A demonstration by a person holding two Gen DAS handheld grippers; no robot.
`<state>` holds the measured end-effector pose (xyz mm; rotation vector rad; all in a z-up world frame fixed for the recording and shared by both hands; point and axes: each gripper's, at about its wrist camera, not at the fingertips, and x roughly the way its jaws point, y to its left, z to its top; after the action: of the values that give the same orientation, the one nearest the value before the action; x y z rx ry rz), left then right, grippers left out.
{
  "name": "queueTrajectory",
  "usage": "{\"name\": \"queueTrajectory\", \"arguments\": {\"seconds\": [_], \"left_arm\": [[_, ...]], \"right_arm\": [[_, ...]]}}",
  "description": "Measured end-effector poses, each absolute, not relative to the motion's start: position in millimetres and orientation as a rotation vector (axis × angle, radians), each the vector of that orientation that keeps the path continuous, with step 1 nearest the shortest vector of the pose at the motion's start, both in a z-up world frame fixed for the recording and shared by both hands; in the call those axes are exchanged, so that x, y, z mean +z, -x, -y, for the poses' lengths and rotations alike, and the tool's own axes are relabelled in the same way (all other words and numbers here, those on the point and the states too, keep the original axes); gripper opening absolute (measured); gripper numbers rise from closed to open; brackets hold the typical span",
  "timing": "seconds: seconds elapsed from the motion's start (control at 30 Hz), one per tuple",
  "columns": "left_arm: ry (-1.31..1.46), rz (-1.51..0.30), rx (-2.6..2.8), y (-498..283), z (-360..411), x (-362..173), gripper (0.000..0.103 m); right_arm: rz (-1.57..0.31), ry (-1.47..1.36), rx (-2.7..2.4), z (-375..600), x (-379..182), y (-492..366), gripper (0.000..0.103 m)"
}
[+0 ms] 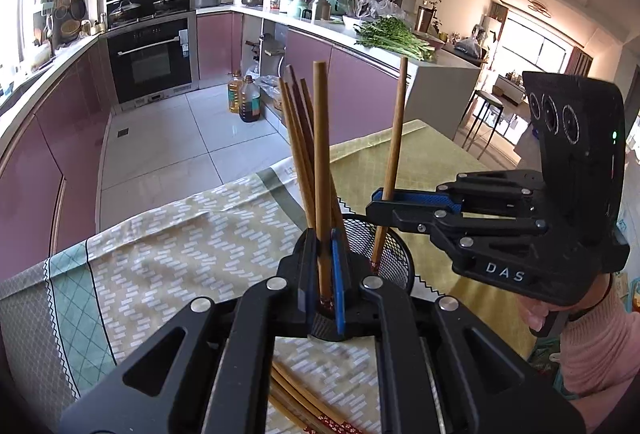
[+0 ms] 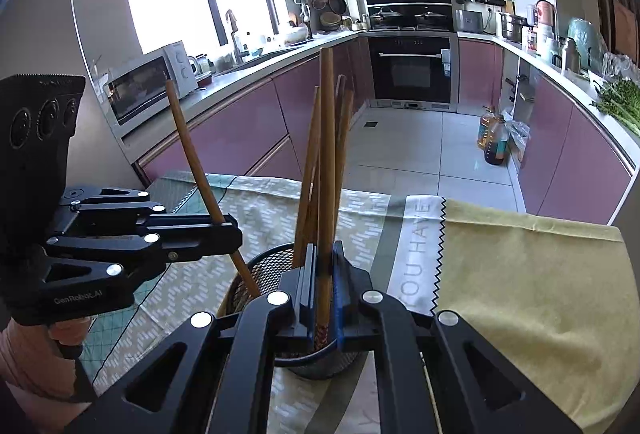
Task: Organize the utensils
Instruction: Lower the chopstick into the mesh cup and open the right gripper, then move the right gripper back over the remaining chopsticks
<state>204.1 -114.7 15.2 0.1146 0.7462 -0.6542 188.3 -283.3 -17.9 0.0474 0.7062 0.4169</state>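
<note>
Gripping a single wooden chopstick (image 1: 321, 169) upright, the left gripper (image 1: 325, 274) is filling the lower centre of the left wrist view, its fingers pinched narrow on the stick's patterned lower end. Toward the right of that same frame, the right gripper (image 1: 380, 203) is reaching in from the right edge, its fingers likewise squeezed tight around a second chopstick (image 1: 394, 149), whose lower tip is dipping inside the black mesh holder (image 1: 394, 258).

The holder is standing on the patterned cloth (image 1: 160, 266) near the middle of the frame, just behind the left gripper's fingertips, and several more chopsticks (image 1: 298, 141) are leaning in it, fanning toward the upper centre. More loose chopsticks (image 1: 304, 406) are lying flat on the cloth at the bottom centre, under the left gripper's body.

In the right wrist view, the right gripper (image 2: 325, 298) is sitting at lower centre, directly over the holder (image 2: 260, 274), while the left gripper (image 2: 230, 234) is coming in from the left edge with its stick (image 2: 196, 161) slanting toward the holder's rim. A yellow cloth (image 2: 520, 274) is covering the right of that frame.
</note>
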Motion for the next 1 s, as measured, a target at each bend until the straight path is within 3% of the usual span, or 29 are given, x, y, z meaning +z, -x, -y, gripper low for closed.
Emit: {"name": "queueTrajectory", "arguments": {"seconds": [0.6, 0.73, 1.0], "left_arm": [[-0.104, -0.762, -0.595, -224.3, 122.8, 2.6, 0.011], [-0.075, -0.741, -0.578, -218.7, 112.5, 3.2, 0.012], [-0.052, -0.608, -0.522, -175.0, 78.2, 16.6, 0.028]], "right_arm": [[-0.720, -0.085, 0.384, 280.5, -23.3, -199.7, 0.008], [-0.702, -0.087, 0.384, 281.0, -20.8, -193.7, 0.014], [-0.611, -0.066, 0.443, 275.7, -3.8, -157.7, 0.028]]}}
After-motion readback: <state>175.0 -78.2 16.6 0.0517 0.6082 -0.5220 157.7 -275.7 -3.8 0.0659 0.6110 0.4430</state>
